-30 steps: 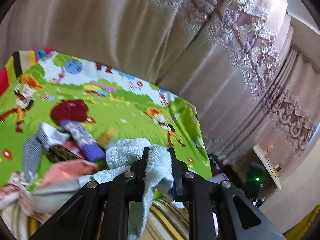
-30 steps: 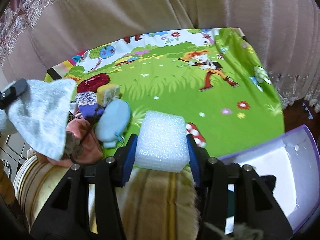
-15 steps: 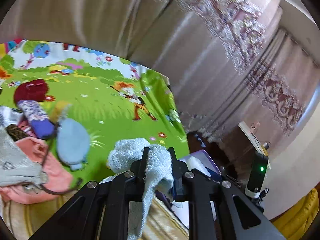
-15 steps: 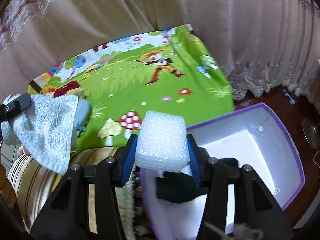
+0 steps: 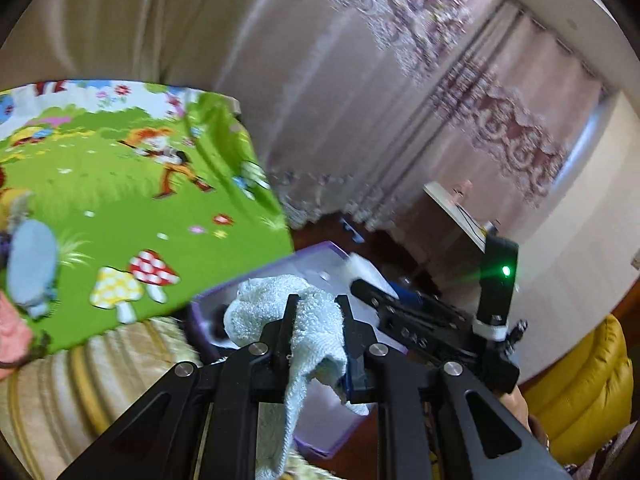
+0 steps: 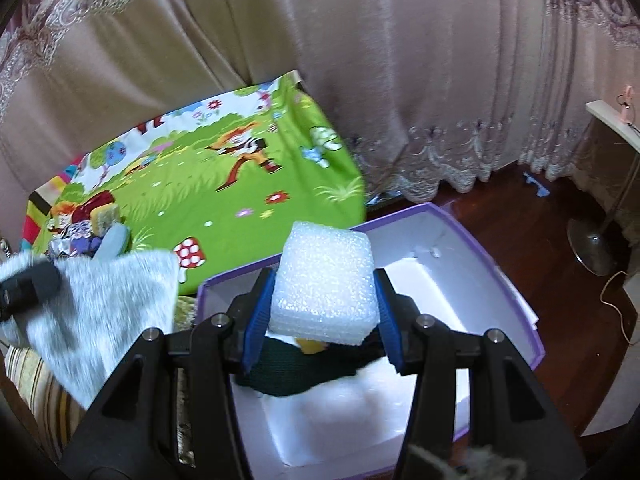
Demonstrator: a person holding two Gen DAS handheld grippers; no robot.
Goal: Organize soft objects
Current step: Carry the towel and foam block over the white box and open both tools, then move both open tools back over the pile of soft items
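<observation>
My left gripper (image 5: 318,312) is shut on a pale blue towel (image 5: 304,332), which droops between its fingers over the near edge of a purple-rimmed white box (image 5: 320,250). My right gripper (image 6: 325,284) is shut on a white foam block (image 6: 325,280) and hangs above the same box (image 6: 492,256). A dark green cloth (image 6: 304,368) and something yellow (image 6: 312,346) lie inside the box under the block. In the right wrist view the towel (image 6: 104,312) and the left gripper's tip (image 6: 28,286) show at the left. In the left wrist view the right gripper (image 5: 362,286) reaches in from the right.
A cartoon play mat (image 6: 192,184) covers the surface left of the box, with a pile of soft items (image 6: 92,232) at its far left, among them a light blue one (image 5: 32,264). Curtains (image 6: 400,60) hang behind. A lamp base (image 6: 592,248) stands on the wooden floor. A yellow cushion (image 5: 580,384) lies at the right.
Both grippers have swung right, away from the pile on the mat, carrying the towel and the foam block. The box has come fully under the right gripper and under the left one's towel.
</observation>
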